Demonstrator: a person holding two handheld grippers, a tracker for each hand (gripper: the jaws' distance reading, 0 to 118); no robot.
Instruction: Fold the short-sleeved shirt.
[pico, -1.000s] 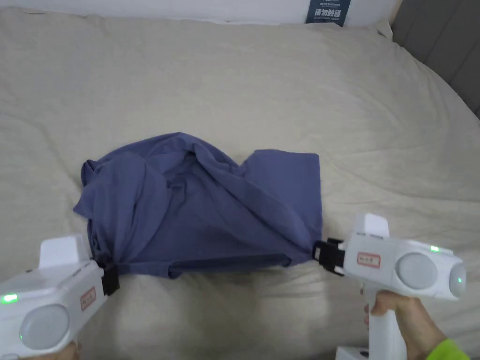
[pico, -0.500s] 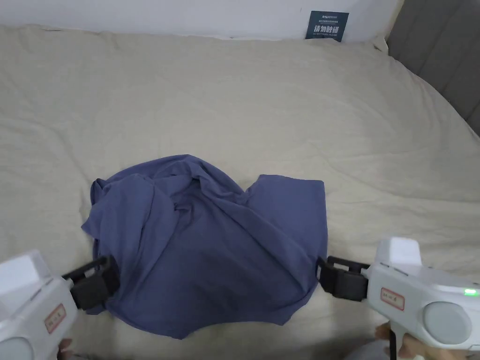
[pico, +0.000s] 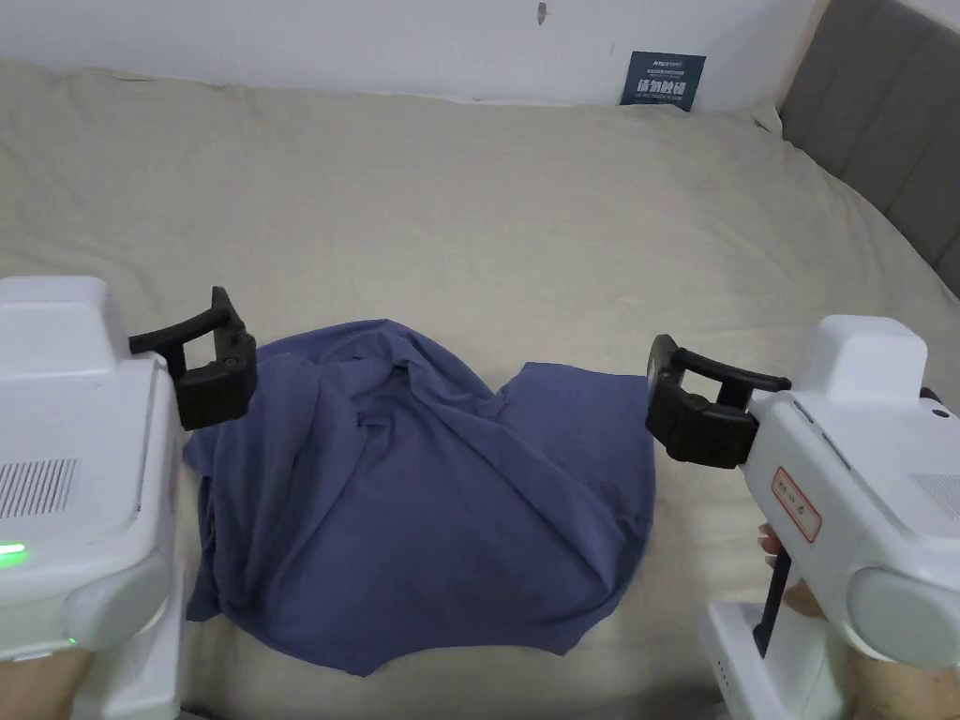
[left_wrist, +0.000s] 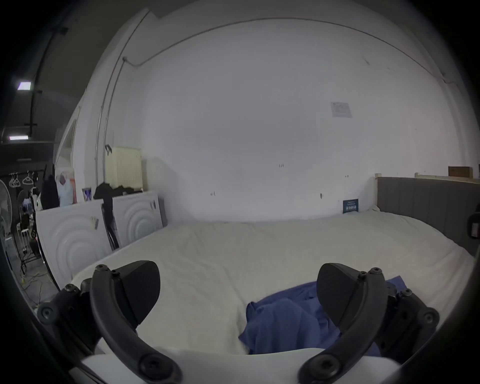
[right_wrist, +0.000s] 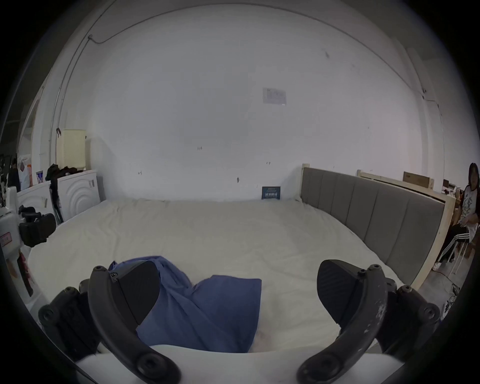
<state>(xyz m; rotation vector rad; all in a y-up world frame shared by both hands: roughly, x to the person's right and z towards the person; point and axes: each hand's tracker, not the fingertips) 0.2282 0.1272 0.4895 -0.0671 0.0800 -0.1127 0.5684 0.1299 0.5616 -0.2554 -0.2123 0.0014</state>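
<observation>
The short-sleeved shirt (pico: 412, 497) is of soft blue cloth and lies in a crumpled, rounded heap with deep folds on the bed (pico: 487, 225), which has a beige, lightly wrinkled cover. It lies between the two tools. The left hand-held gripper (pico: 202, 370) is above the shirt's left edge, and its black, curved jaws stand wide apart and hold nothing. The right hand-held gripper (pico: 689, 412) is just beside the shirt's right upper corner, and its jaws are also spread wide and empty. Both have smooth white plastic bodies. Beyond the right one stands a grey padded headboard (pico: 881, 141) with upright seams.
</observation>
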